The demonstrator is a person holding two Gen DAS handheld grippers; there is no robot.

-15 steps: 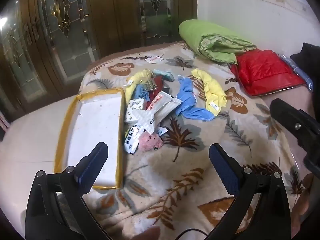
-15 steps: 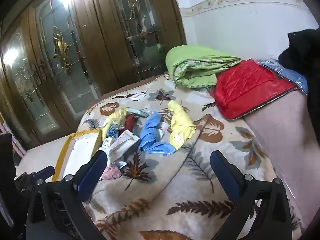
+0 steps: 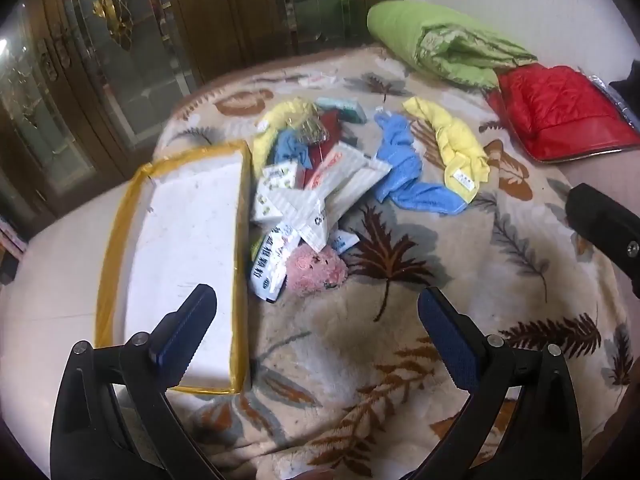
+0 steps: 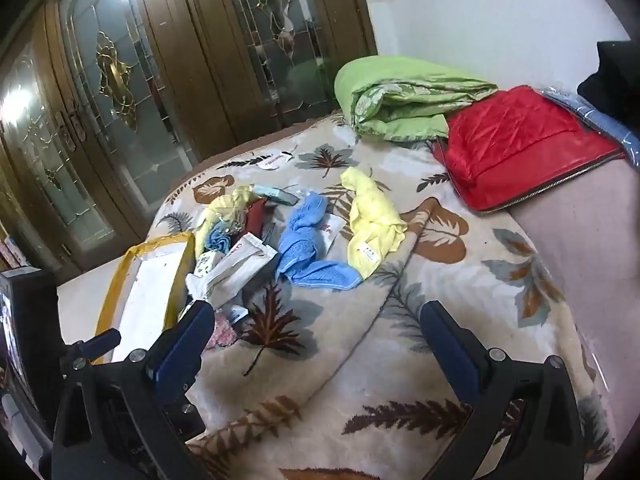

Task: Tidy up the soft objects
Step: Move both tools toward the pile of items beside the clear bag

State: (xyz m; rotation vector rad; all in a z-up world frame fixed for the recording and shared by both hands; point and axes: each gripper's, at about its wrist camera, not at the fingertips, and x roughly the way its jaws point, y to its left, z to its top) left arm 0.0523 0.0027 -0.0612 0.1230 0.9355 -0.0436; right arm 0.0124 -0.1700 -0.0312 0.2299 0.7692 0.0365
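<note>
A pile of small items lies on a leaf-patterned blanket (image 3: 400, 340): a blue towel (image 3: 404, 176), a yellow towel (image 3: 456, 148), white packets (image 3: 332, 192), a pink fluffy piece (image 3: 316, 270) and another yellow cloth (image 3: 276, 124). A white box with yellow-taped rim (image 3: 188, 240) sits left of the pile. My left gripper (image 3: 316, 320) hovers open above the blanket, just short of the pink piece, nothing between its fingers. My right gripper (image 4: 316, 328) is open too, short of the blue towel (image 4: 304, 240) and yellow towel (image 4: 372, 224). The box (image 4: 148, 280) shows at its left.
A folded green quilt (image 4: 400, 100) and a red padded bag (image 4: 520, 140) lie at the back right of the bed. Wooden doors with glass panels (image 4: 120, 80) stand behind. A white wall (image 4: 480, 20) is at the right. The right gripper's body (image 3: 604, 228) enters the left wrist view.
Both views have shifted only slightly; the pile sits a little closer and lower in the left wrist view. Both grippers stay open and empty.
</note>
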